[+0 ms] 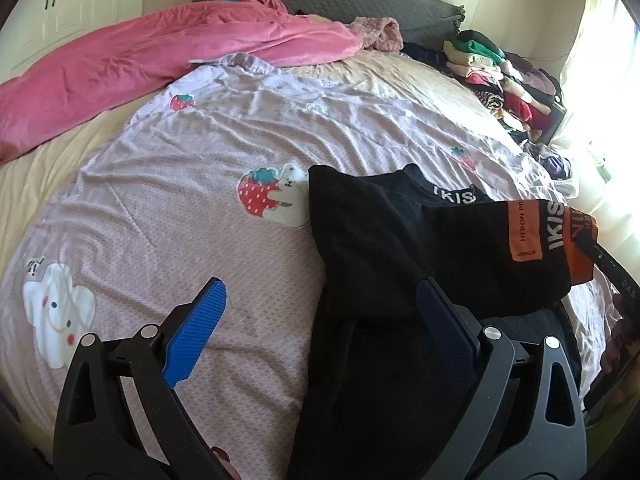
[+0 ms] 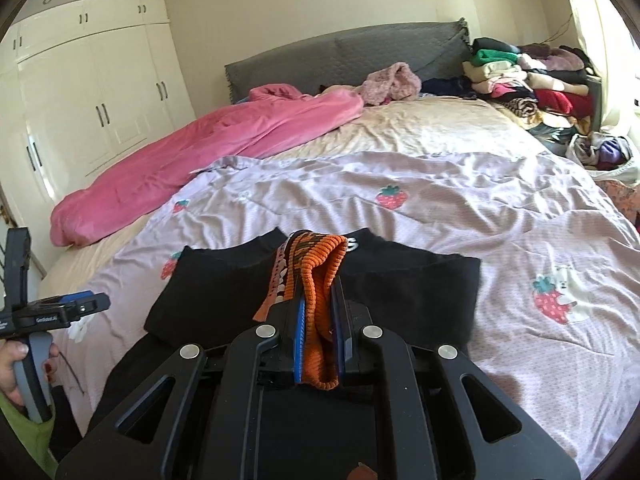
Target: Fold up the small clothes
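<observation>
The right gripper [image 2: 318, 316] has its jaws pinching the orange ribbed waistband [image 2: 322, 276] of the black garment [image 1: 372, 240], lifted over the part lying on the lilac strawberry quilt [image 1: 168, 184]. Best to carry the fold across evenly, edges aligned. The left gripper [image 1: 320, 324], jaws spread, holds nothing. No containers visible; folded clothes [image 2: 532, 80] stack far off.

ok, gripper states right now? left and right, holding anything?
Left gripper: open, jaws wide apart, nothing clamped, hovering at the edge of the black garment.
Right gripper: shut on the orange ribbed band of that garment.
</observation>
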The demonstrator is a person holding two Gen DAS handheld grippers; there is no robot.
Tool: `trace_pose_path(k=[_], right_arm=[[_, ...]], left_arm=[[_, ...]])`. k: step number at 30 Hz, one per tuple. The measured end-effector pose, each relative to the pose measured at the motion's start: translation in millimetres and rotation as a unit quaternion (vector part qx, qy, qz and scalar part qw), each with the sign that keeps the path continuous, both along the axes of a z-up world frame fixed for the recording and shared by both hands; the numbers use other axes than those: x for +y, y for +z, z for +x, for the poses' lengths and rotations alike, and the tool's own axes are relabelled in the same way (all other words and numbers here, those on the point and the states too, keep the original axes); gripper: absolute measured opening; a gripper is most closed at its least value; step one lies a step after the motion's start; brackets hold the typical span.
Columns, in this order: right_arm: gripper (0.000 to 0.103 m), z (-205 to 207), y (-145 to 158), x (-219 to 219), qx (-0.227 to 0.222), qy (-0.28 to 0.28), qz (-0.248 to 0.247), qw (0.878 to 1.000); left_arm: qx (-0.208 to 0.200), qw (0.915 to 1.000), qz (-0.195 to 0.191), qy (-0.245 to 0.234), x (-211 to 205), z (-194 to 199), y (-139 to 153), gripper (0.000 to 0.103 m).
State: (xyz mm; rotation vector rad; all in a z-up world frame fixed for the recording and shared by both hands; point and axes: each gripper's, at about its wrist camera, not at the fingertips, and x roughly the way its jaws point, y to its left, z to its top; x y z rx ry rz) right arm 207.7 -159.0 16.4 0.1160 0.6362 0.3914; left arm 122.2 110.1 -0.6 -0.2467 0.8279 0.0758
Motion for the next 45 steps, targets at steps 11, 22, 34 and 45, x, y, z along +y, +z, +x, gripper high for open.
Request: trace_pose_path(k=[11, 22, 34, 45], right_arm=[[0.01, 3.2, -12.5, -24.8, 0.015, -0.04, 0.002, 0.999], [0.017, 7.8, -29.0, -29.1, 0.041, -0.083, -0.026, 0.995], [0.028, -2.9, -32.8, -35.2, 0.053, -0.085, -0.028, 0.995], [0.028, -7.0, -35.7, -15.9, 0.056, -0.062, -0.053, 0.995]], left_arm=[[0.003, 0.9999, -0.001, -0.014, -9.9, 4.6, -3.6, 0.089], [0.007, 0.9999, -0.002, -0.014, -11.9, 6.7, -7.5, 0.089], [0.001, 0.9997, -0.004, -0.025, -21.0, 22.8, -5.1, 0.073], [0.027, 0.9959, 0.017, -0.084, -69.6, 73.9, -24.5, 0.073]])
